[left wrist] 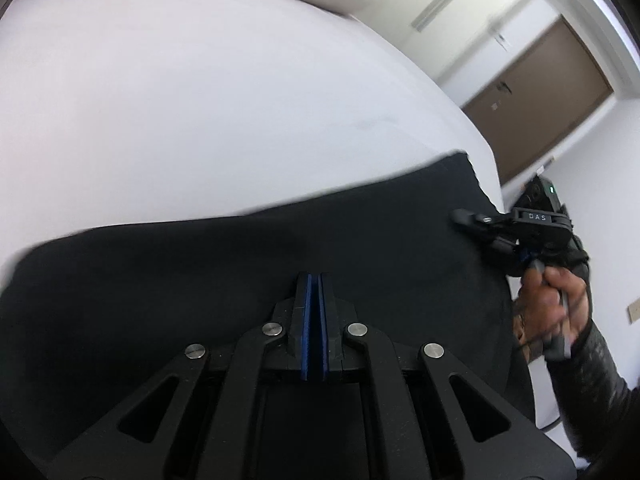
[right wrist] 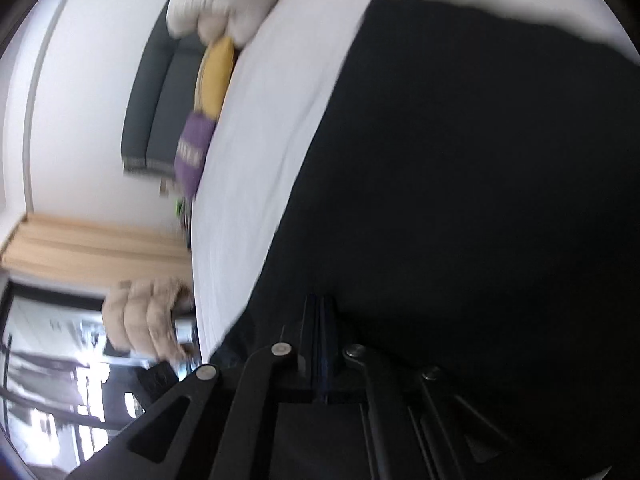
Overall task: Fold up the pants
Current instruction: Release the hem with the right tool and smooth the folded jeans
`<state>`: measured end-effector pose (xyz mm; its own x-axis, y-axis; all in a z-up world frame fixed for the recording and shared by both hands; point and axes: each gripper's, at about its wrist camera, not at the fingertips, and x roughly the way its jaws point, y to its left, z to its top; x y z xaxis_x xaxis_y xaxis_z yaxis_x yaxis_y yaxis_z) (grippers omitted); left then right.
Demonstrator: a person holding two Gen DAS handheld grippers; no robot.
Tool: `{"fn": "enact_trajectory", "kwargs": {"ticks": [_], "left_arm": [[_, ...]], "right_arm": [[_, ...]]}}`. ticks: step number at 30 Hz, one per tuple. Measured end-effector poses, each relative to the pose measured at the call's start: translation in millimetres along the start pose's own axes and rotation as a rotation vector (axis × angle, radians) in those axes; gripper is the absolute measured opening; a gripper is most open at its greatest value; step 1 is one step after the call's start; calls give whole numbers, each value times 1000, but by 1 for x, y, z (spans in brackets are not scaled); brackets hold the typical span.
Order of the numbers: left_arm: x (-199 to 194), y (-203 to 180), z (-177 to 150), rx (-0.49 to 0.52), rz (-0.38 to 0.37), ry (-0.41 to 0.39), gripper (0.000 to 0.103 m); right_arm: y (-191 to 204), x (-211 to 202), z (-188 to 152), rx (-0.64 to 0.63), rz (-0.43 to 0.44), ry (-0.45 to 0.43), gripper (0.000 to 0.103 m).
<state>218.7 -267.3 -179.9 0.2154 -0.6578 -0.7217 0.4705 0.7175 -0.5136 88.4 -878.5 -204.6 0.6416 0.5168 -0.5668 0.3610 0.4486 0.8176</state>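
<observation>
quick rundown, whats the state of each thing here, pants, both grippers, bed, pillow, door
pants: black, spread flat on the bed, near its edge
left gripper: shut, over the pants
right gripper: shut, at the pants' edge
bed sheet: white, mostly smooth
white pillow: lying at the far end
brown door: closed
</observation>
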Motion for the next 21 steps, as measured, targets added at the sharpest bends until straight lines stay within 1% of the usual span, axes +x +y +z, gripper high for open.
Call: {"fn": "enact_trajectory", "kwargs": {"ticks": [1, 2, 4, 5, 6, 8, 9, 11, 12, 13, 14, 15, 16, 17, 19, 20, 21], "left_arm": [[-12, 13, -2, -5, 16, -10, 3], [-23, 24, -4, -7, 48, -21, 3], [-48, 50, -10, -33, 113, -41, 3], [-62, 62, -15, -42, 126, -53, 3], [-75, 74, -21, -57, 116, -64, 3], [-101, 99, -35, -81, 230, -61, 4], [-115, 110, -43, -102, 204, -70, 4], [-152, 131, -62, -162, 273, -121, 4], [-170, 137, -71, -194, 286, -155, 4], [-187, 140, -80, -222, 308, -188, 4], [-200, 137, -87, -234, 321, -216, 4], [-208, 131, -91, -245, 302, -243, 4], [-211, 118, -95, -264, 250, -277, 4], [-210, 105, -92, -284, 183, -312, 4], [-190, 71, -78, -285, 63, -341, 4], [-169, 50, -71, -269, 17, -328, 4], [-148, 32, -66, -254, -19, -306, 4]], "right_arm": [[-8, -13, 8, 12, -14, -50, 0], [-15, -22, 13, 28, -18, -83, 0], [-37, -44, 22, 84, -1, -136, 0], [-45, -55, 27, 93, -15, -176, 0], [-49, -62, 30, 88, -25, -195, 0], [-46, -71, 35, 59, -73, -225, 0], [-44, -73, 36, 59, -92, -235, 0], [-31, -84, 35, 34, -172, -280, 0], [-21, -88, 32, 17, -205, -295, 4], [-5, -90, 23, -12, -205, -294, 6], [6, -90, 15, -34, -171, -277, 6], [23, -84, -1, -62, -95, -243, 6], [35, -75, -17, -78, -29, -205, 6], [54, -56, -44, -112, 53, -135, 6], [88, -12, -96, -192, 147, 32, 6], [101, 12, -124, -213, 172, 111, 6], [107, 36, -149, -208, 197, 189, 6]]}}
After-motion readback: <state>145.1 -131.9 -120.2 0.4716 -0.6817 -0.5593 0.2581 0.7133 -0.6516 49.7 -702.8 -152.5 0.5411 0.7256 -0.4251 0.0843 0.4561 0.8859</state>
